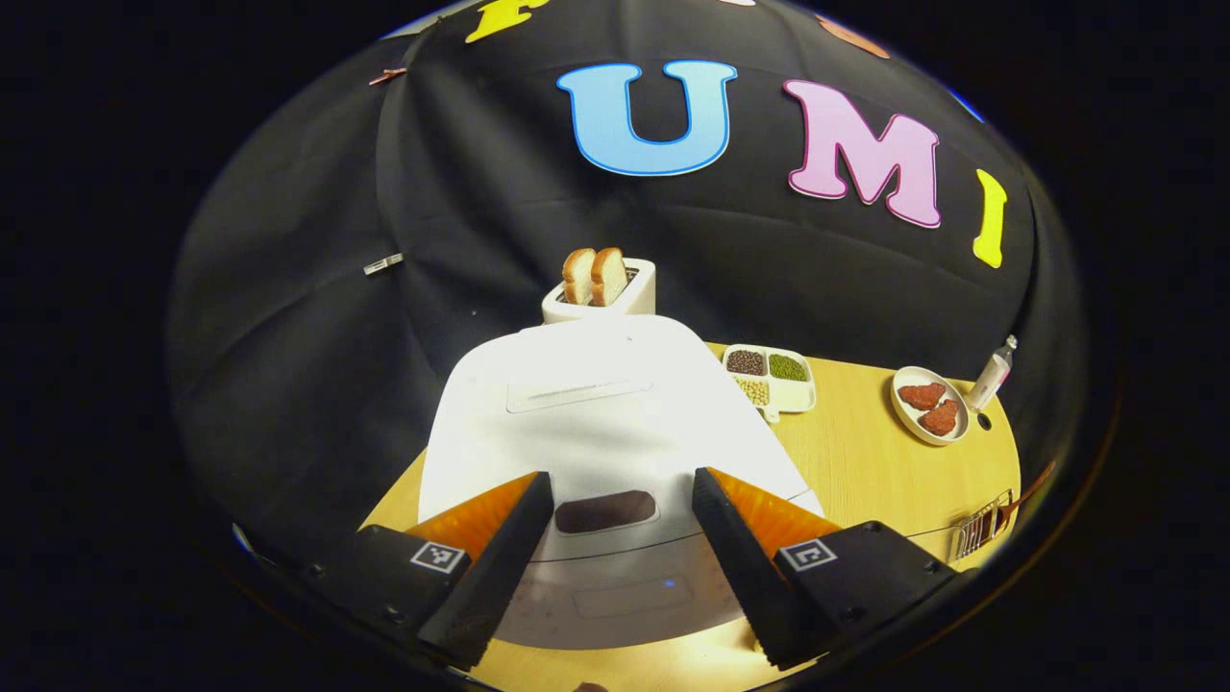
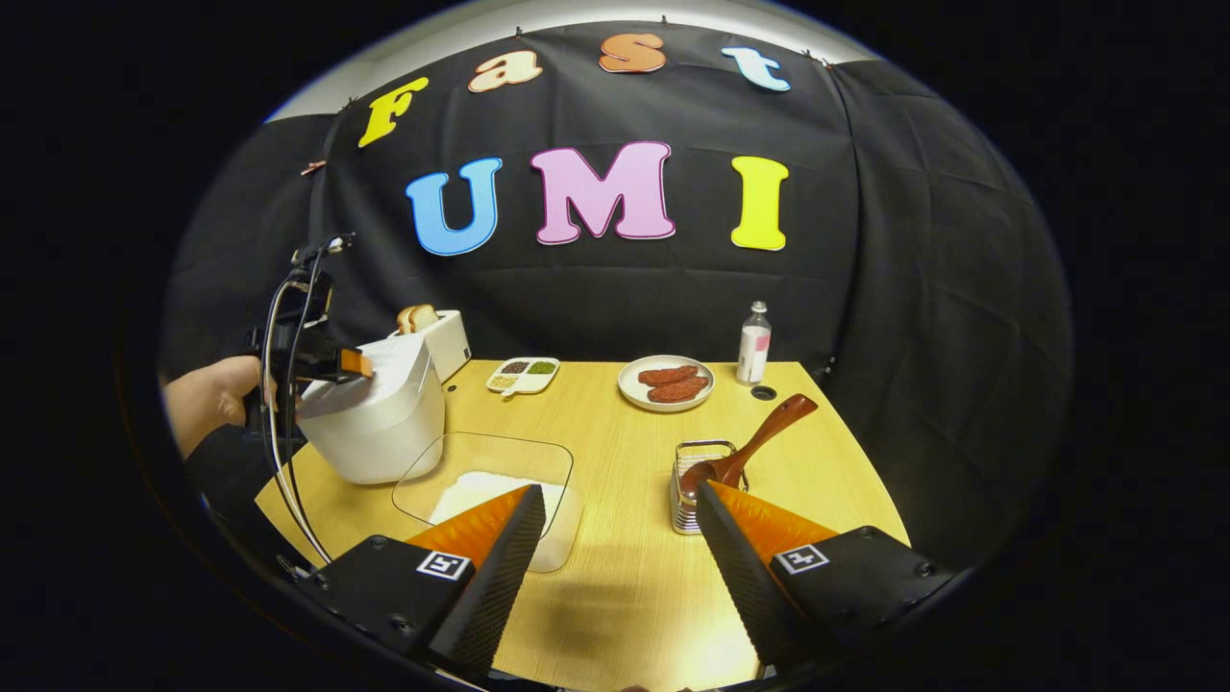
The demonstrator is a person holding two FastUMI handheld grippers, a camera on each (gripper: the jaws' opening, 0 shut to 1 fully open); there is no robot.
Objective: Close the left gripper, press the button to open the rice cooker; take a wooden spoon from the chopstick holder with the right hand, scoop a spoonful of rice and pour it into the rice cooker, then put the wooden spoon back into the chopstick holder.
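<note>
A white rice cooker [image 1: 596, 413] with its lid down sits right in front of my left gripper [image 1: 623, 479], which is open. Its fingers stand on either side of the dark lid button [image 1: 605, 511], slightly above it. In the right gripper view the same cooker [image 2: 377, 418] stands at the table's left, with the left gripper [image 2: 336, 363] and a hand over its lid. My right gripper [image 2: 620, 492] is open and holds nothing, low over the table. A wooden spoon [image 2: 759, 437] leans out of the wire chopstick holder [image 2: 687, 481] just beyond my right finger. A glass dish of rice [image 2: 495, 495] lies beyond my left finger.
A toaster [image 2: 444, 341] with bread stands behind the cooker. Farther back on the wooden table [image 2: 615, 586] are a divided bean dish [image 2: 522, 375], a plate of red patties [image 2: 667, 383] and a small bottle [image 2: 754, 344]. Cables hang from the left gripper.
</note>
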